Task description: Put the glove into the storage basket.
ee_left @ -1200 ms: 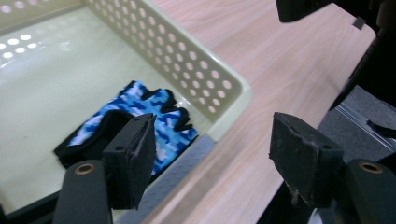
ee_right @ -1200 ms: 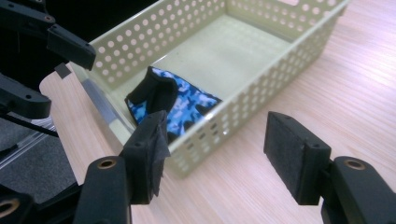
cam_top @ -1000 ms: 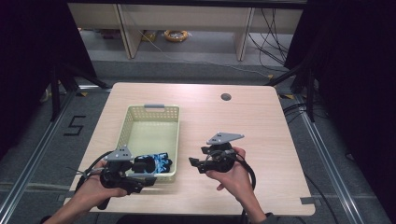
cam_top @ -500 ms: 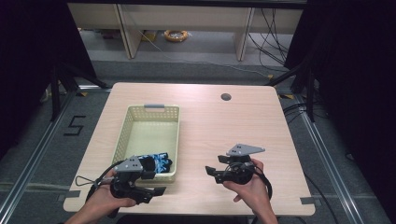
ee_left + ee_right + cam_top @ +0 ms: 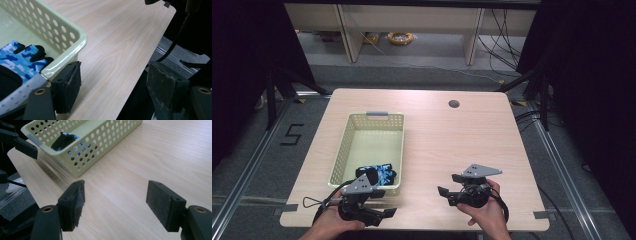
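A pale yellow perforated basket (image 5: 343, 150) stands on the left half of the wooden table. A blue camouflage glove with black fingers (image 5: 379, 174) lies at its near end. My left gripper (image 5: 384, 202) is open just in front of the basket's near right corner, jaws pointing right and holding nothing. In the left gripper view the basket rim (image 5: 72, 32) and glove (image 5: 20, 58) sit left of my left gripper (image 5: 116, 87). My right gripper (image 5: 446, 185) is open and empty over bare table, jaws pointing left. In the right gripper view the right gripper (image 5: 115, 200) faces the basket (image 5: 105, 140) and glove (image 5: 63, 141).
The table's near edge (image 5: 422, 226) lies right under both hands. A round cable hole (image 5: 454, 104) sits at the far right of the tabletop. Shelving and cables stand beyond the far edge. The left gripper's jaw (image 5: 25, 146) shows at the upper left of the right gripper view.
Both hands have drawn back toward the near edge. The left gripper came off the basket's near end; the right gripper shifted right and nearer. The glove stays in the basket.
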